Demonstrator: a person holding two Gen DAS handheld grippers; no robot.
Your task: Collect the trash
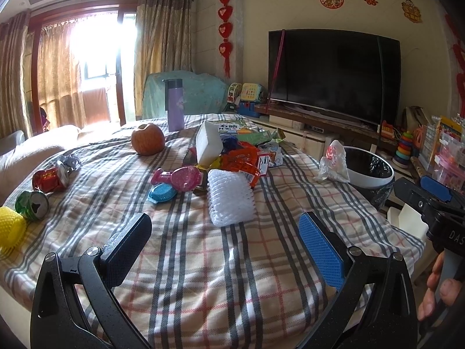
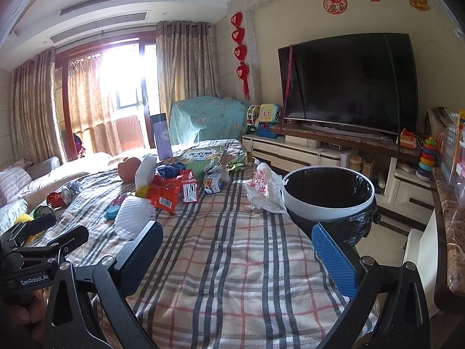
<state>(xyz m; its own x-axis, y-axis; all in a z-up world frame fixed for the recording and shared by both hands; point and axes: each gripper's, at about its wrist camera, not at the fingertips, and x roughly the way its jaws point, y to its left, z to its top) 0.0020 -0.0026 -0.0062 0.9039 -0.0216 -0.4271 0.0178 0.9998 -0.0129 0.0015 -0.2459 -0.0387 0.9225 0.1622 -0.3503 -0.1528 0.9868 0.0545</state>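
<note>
Trash lies on a plaid-covered table [image 1: 203, 261]: a white foam net [image 1: 231, 199], orange wrappers [image 1: 241, 158], a crumpled white bag [image 1: 334, 163], a red can [image 1: 51, 178] and a green can [image 1: 32, 204]. A white bin with a black liner [image 1: 369, 170] stands at the table's right edge; it also shows in the right wrist view [image 2: 328, 195]. My left gripper [image 1: 225, 248] is open and empty, just short of the foam net. My right gripper [image 2: 238, 257] is open and empty over the table near the bin.
An apple [image 1: 147, 139], a purple flask [image 1: 174, 104], a white sponge block [image 1: 207, 145], pink and blue toys [image 1: 180, 179] and a yellow foam net [image 1: 10, 226] are on the table. A TV [image 1: 334, 75] and toy-filled shelves stand beyond.
</note>
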